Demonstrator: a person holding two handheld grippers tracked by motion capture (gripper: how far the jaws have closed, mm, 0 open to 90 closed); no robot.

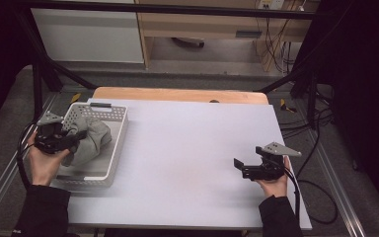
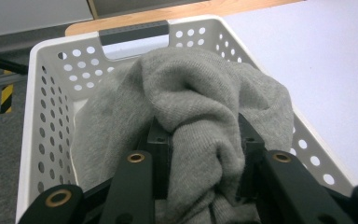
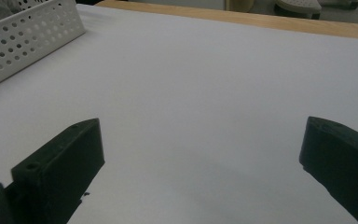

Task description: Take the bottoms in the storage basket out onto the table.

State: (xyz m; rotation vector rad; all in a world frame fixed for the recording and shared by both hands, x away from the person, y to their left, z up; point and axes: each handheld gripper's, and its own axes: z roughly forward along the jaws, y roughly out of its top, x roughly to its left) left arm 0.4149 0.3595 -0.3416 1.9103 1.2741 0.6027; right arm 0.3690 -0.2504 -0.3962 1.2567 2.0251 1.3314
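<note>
A grey knitted garment [image 1: 91,139] lies bunched in a white perforated basket [image 1: 116,114] at the table's left side. My left gripper [image 1: 76,136] reaches into the basket and is shut on a thick fold of the grey garment [image 2: 200,116], which bulges up between the two black pads. The basket's rim [image 2: 32,116] and its dark handle [image 2: 134,31] stand around the cloth. At the table's right side my right gripper [image 1: 241,167] rests low over the white tabletop, open, with nothing between its fingers [image 3: 70,154].
The white tabletop [image 1: 187,148] spreads between the basket and the right gripper. A wooden strip [image 1: 177,94] runs along the far edge. A corner of the perforated basket [image 3: 28,32] stands at the upper left of the right gripper view. Black frame bars and cables flank the table.
</note>
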